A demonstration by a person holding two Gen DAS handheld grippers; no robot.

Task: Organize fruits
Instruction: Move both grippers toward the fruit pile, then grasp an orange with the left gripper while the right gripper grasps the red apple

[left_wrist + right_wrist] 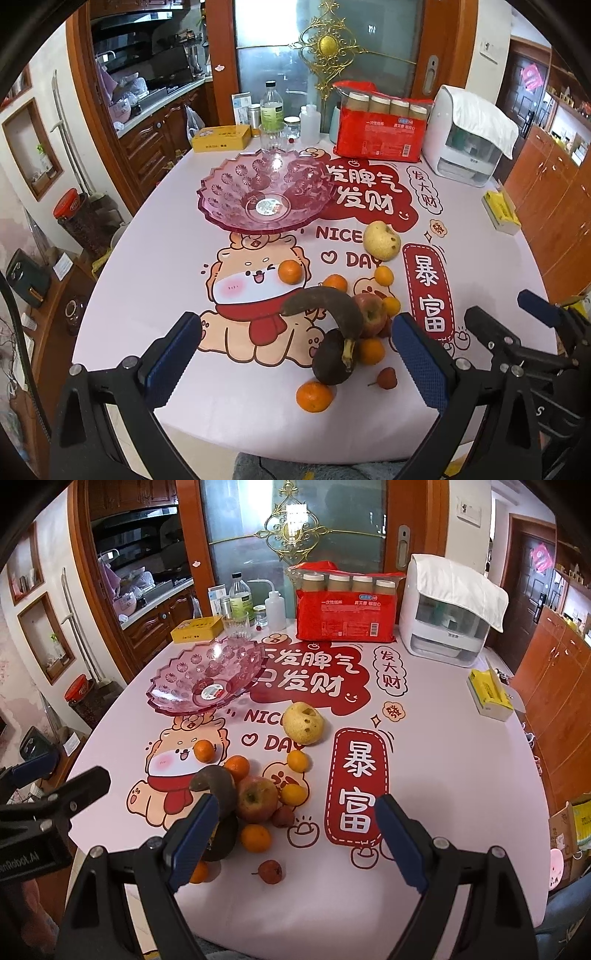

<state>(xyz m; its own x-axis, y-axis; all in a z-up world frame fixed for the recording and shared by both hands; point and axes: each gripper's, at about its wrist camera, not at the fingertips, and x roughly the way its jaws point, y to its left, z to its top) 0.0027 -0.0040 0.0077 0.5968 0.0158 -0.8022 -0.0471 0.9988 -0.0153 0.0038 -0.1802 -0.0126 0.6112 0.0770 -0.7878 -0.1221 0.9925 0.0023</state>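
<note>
An empty pink glass bowl stands on the far left of the table. A pile of fruit lies near the front: a blackened banana, a red apple, several small oranges, a dark avocado, and small red fruits. A yellow pear sits behind them. My left gripper stands open above the pile's near side. My right gripper is open too, just right of the banana.
At the back stand a red pack of cups, a white appliance, bottles, a glass and a yellow tin. A yellow tissue box lies at the right edge. The table's right half is bare cloth.
</note>
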